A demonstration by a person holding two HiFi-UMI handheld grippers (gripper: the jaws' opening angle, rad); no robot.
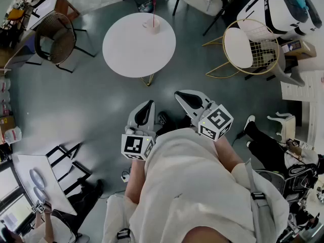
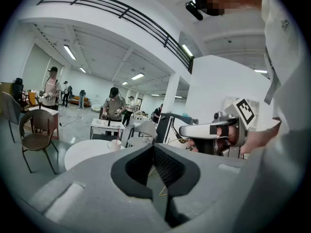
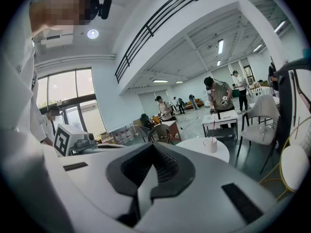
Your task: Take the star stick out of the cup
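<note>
Head view: thin red star stick [image 1: 154, 17] standing in a pale cup [image 1: 152, 26] near the far edge of a round white table [image 1: 126, 54]. Long axis upright, top end away from the tabletop; star itself too small to make out. Well apart from it, left gripper [image 1: 148, 105] and right gripper [image 1: 181, 95] held side by side over the grey floor [image 1: 76, 100].

Left gripper view: jaws pressed together on nothing. Cup [image 2: 114, 144] on the table [image 2: 82, 154] ahead, stick perhaps only a faint line above the rim. Right gripper [image 2: 192, 129] alongside.

Right gripper view: jaws likewise closed and empty. Stick [image 3: 213, 129] plain here, a red line rising straight from the cup [image 3: 210, 145].
</note>
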